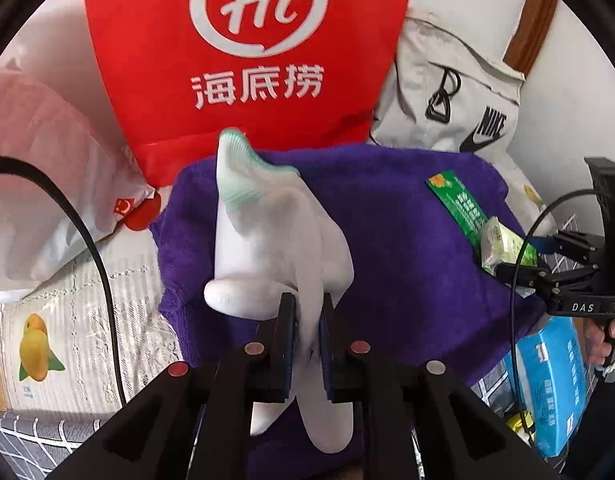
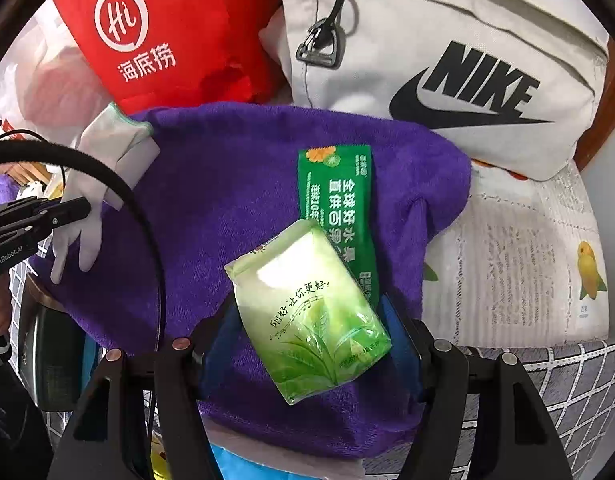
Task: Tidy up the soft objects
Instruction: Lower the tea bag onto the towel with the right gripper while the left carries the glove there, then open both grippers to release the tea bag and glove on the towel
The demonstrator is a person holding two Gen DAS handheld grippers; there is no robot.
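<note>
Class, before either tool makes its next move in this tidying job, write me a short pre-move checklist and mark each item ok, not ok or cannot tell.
1. Left tool clamps the white glove: ok.
2. Right tool grips the tissue pack: cannot tell.
3. Purple towel lies spread beneath both items: ok.
4. Green sachet lies apart from the pack: not ok, overlapped.
5. Black cable clear of the glove: ok.

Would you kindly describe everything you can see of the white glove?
The glove is white, thin fabric with a pale green ribbed cuff. It lies limp and crumpled on the purple towel, cuff toward the red bag, fingers toward the camera. The left claw is shut on a fold of its palm. In the right wrist view its fingers dangle over the towel's edge.
</note>
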